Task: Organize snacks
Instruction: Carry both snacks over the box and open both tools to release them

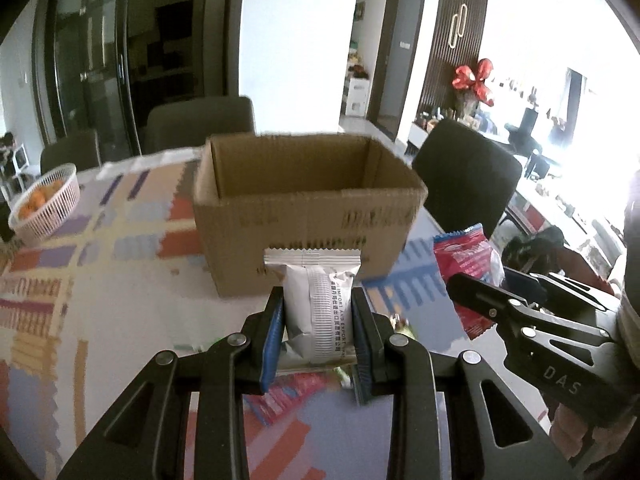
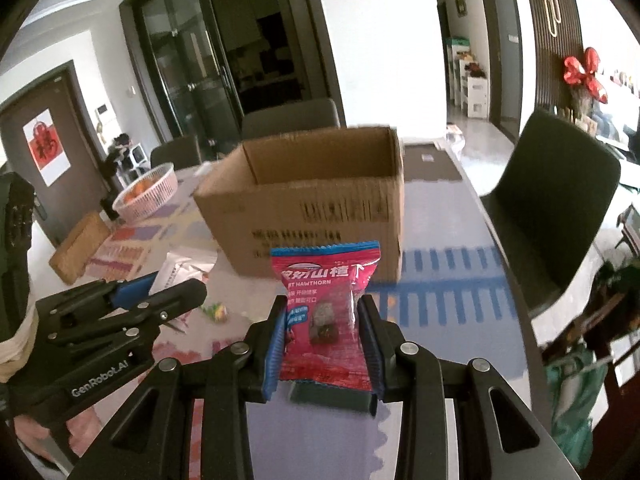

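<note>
- Silver-white foil: a small snack packet [image 1: 318, 312] stands upright between the blue pads [image 1: 272, 340] of the left claw [image 1: 318, 320], which is clamped narrow on it, crimped top edge upward.
- Red and blue wrapper: a hawthorn snack packet [image 2: 326, 308] is gripped the same way by the right claw [image 2: 326, 328], its jaws pressed against both sides and its printed face toward the camera.
- Both packets are held in the air above the tabletop [image 1: 120, 240], in front of the cardboard box [image 1: 308, 208].
- The box sits on the patterned tabletop cover with its top open; what can be seen of its inside is bare brown wall, and the bottom is hidden from both views.
- In the left wrist view the right claw shows at the right edge with the red packet poking out of it; in the right wrist view the left claw shows at the left edge with the white packet only partly seen.
- A pink mesh basket [image 1: 46, 204] holding orange fruit stands on the far left of the tabletop, well apart from the box.
- More small wrapped snacks [image 2: 216, 312] lie on the tabletop below the claws, blurred.
- Dark chairs [image 1: 468, 176] stand around the tabletop.
</note>
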Available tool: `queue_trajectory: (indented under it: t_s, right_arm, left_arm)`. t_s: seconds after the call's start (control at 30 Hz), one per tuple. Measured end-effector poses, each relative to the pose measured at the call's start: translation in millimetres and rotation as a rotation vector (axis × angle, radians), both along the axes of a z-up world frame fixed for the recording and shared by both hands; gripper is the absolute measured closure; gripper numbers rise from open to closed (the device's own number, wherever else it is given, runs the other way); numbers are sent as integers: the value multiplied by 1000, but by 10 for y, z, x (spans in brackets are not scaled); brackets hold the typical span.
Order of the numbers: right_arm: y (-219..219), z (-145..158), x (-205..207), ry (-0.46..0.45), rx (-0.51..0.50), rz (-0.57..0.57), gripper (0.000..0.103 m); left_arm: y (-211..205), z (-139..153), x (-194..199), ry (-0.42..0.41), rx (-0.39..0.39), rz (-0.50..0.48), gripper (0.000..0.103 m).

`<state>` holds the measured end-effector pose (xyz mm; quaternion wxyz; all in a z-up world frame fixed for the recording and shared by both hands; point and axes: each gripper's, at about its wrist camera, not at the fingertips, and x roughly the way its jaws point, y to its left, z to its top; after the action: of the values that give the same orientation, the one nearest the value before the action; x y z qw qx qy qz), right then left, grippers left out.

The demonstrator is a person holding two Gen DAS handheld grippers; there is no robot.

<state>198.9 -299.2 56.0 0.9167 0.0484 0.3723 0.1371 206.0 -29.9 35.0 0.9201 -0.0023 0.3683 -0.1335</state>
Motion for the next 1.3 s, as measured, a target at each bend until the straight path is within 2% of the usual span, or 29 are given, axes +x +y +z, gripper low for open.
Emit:
queue_trajectory:
  t_s: [0.3, 0.63, 0.9, 1.3]
  right_arm:
    - [45, 384, 317, -85, 3, 13, 67]
    - [154, 628, 776, -132, -14, 31, 67]
    - [237, 558, 1150, -111, -32, 47, 67]
    - [228, 271, 1607, -43, -55, 48, 67]
  left_arm:
    - [26, 392, 310, -80, 11, 7, 71]
    - [91, 513, 784, -93, 28, 4, 71]
    - [93, 399, 1157, -56, 30, -5, 71]
    - [42, 102, 1577, 5, 43, -13, 69]
